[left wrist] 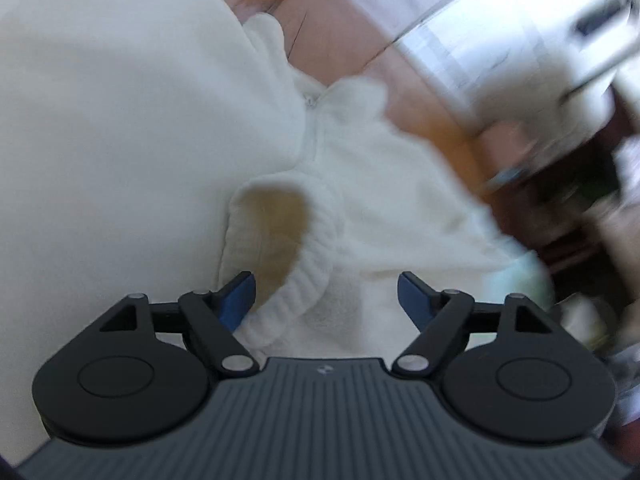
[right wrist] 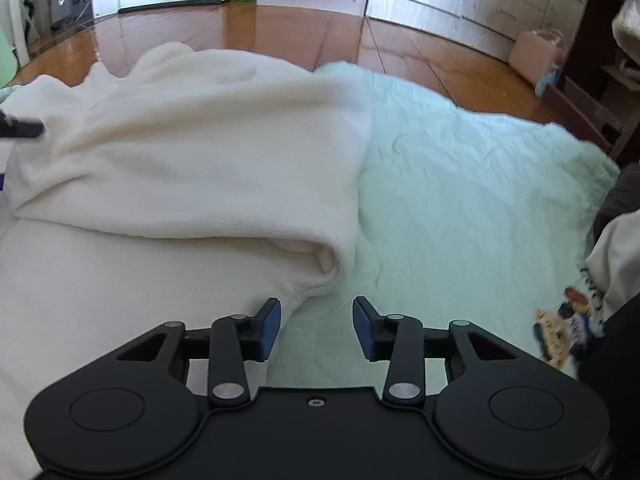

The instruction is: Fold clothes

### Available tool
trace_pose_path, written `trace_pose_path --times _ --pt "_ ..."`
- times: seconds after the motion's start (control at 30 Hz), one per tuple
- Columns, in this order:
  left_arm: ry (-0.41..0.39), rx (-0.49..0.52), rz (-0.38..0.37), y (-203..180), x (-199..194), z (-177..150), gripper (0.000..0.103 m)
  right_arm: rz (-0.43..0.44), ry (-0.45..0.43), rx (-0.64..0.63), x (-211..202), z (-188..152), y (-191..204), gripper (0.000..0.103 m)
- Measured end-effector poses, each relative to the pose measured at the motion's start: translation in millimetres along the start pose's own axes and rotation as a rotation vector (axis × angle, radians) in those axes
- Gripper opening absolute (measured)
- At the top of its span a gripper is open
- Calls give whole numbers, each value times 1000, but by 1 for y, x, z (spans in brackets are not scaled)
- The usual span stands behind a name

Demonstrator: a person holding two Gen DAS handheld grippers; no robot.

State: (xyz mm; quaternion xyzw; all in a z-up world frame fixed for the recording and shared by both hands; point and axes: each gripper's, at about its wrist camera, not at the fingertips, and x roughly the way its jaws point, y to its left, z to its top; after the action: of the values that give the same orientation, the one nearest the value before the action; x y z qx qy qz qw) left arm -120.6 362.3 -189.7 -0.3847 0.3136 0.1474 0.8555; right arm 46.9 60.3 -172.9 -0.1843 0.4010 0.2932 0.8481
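My left gripper (left wrist: 326, 296) stands wide, holding nothing; the fleece jacket's ribbed cuff (left wrist: 296, 280) lies between its pads, sleeve running ahead-left. My right gripper (right wrist: 316, 330) (half open, empty) has the folded fleece edge (right wrist: 320, 256) just ahead-left.

No text, label or number can be read in either view. A cream garment (right wrist: 612, 272) to the right of the right gripper (right wrist: 316, 328) carries a cartoon print (right wrist: 568, 328) with dark lettering, too blurred to make out.
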Motion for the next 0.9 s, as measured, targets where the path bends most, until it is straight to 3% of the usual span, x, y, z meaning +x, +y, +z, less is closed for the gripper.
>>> trace_pose_path --times 0.03,0.07,0.1,0.2,0.27,0.33,0.37,0.53,0.63,0.7,0.8,0.9 --pt "-30 47 43 -9 0 2 47 -7 -5 20 4 2 0 49" --pt "-32 100 73 -18 -2 7 9 -16 -10 38 8 5 -1 54" --pt "-30 154 100 -26 -4 13 9 -26 -16 56 12 8 -1 55" --pt "-219 143 86 -37 -50 23 8 -72 -47 63 18 13 3 58" --pt "-340 84 132 -33 -88 24 8 -112 -76 42 18 15 9 59" --pt "-385 63 223 -22 -104 19 9 -139 -113 22 16 15 14 62" --pt "-389 66 284 -15 -106 16 9 -136 -135 14 12 12 17 62" --pt "-103 -6 393 25 -53 -2 9 -258 -117 -28 19 11 31 61" --pt "-122 43 407 15 -64 4 10 -278 -81 2 22 14 30 61" --pt "-141 35 384 13 -66 16 12 -258 -25 -50 23 18 33 61" --pt "-182 38 328 15 -73 30 15 -157 48 -206 2 32 37 61" --pt "-232 -24 290 25 -78 31 15 -12 48 -343 -52 66 35 61"
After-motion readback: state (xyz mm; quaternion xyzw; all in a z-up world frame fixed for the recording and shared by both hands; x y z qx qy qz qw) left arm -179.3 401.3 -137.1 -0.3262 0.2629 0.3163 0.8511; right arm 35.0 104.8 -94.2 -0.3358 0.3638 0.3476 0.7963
